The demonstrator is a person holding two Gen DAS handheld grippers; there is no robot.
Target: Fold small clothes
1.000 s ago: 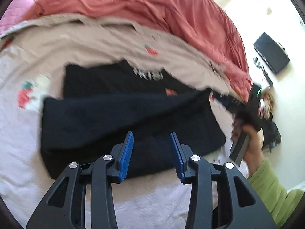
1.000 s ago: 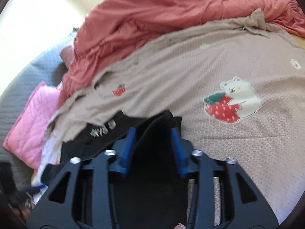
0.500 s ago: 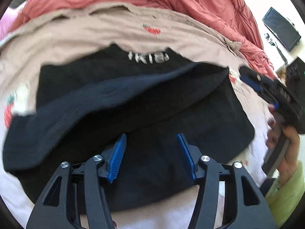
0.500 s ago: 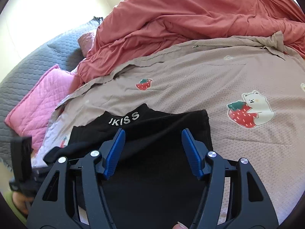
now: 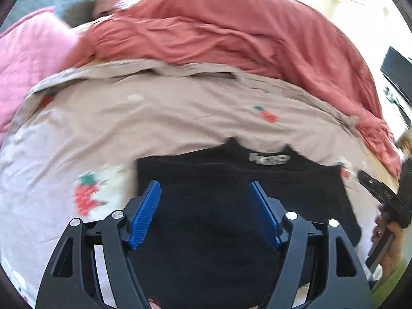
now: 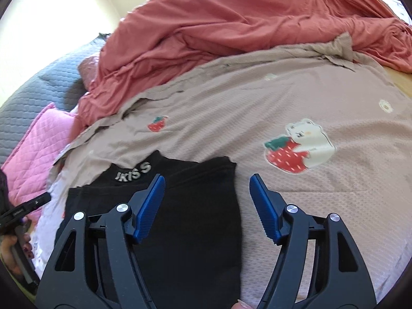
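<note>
Both jaws stand wide apart and empty over the black garment (image 6: 185, 231), which lies flat on the strawberry-print bedspread (image 6: 322, 206).
I judge the soft knit could bunch or drag askew if my left gripper (image 5: 204, 211) or right gripper (image 6: 207, 206) nips only the top layer; the loose red duvet (image 6: 231, 25) beyond leaves little room.

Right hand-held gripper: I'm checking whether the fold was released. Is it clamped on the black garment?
No, the right hand-held gripper stands wide open above the black garment, its blue pads apart, gripping nothing.
</note>
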